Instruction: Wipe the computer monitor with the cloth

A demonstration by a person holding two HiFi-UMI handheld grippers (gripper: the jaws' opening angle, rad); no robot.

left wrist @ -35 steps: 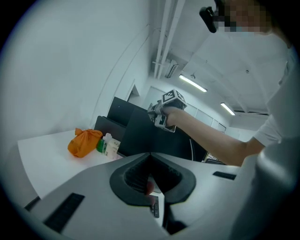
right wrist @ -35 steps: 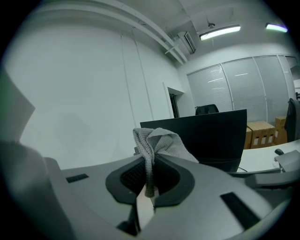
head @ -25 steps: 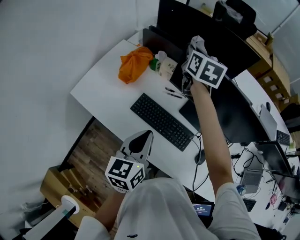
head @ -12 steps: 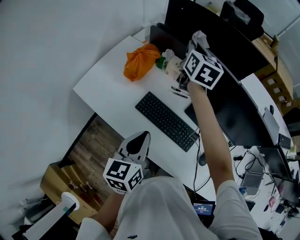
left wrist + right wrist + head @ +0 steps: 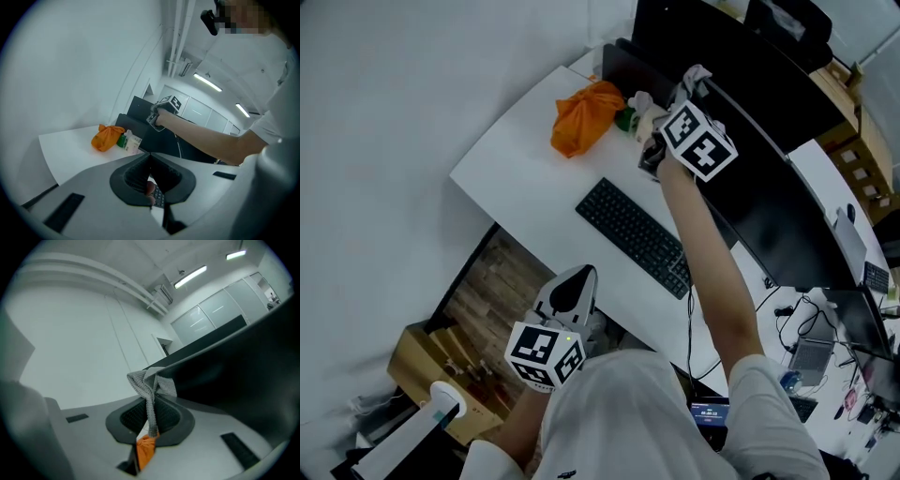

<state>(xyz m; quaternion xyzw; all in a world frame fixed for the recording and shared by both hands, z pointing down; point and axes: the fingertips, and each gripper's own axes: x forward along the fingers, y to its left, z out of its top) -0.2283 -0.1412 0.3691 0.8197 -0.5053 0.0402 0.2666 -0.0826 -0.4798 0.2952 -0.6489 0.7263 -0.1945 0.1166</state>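
The big black monitor (image 5: pixel 769 202) stands along the back of the white desk (image 5: pixel 520 183). My right gripper (image 5: pixel 686 98) is held up at the screen's left end, shut on a grey cloth (image 5: pixel 696 77). In the right gripper view the cloth (image 5: pixel 151 397) is pinched between the jaws and its top folds against the dark screen (image 5: pixel 234 376). My left gripper (image 5: pixel 579 274) hangs low off the desk's near edge, shut, with nothing held. The left gripper view shows its jaws (image 5: pixel 150 157) meeting, and the right gripper (image 5: pixel 161 110) far ahead at the monitor.
A black keyboard (image 5: pixel 636 236) lies in front of the monitor. An orange bag (image 5: pixel 589 114) and a small carton with a green bottle (image 5: pixel 636 111) sit at the desk's back left. Cables and devices (image 5: pixel 811 352) crowd the right. A cardboard box (image 5: pixel 422 361) stands on the wooden floor.
The right gripper has carried the cloth leftward along the screen, nearer the orange bag. The left gripper has stayed where it was.
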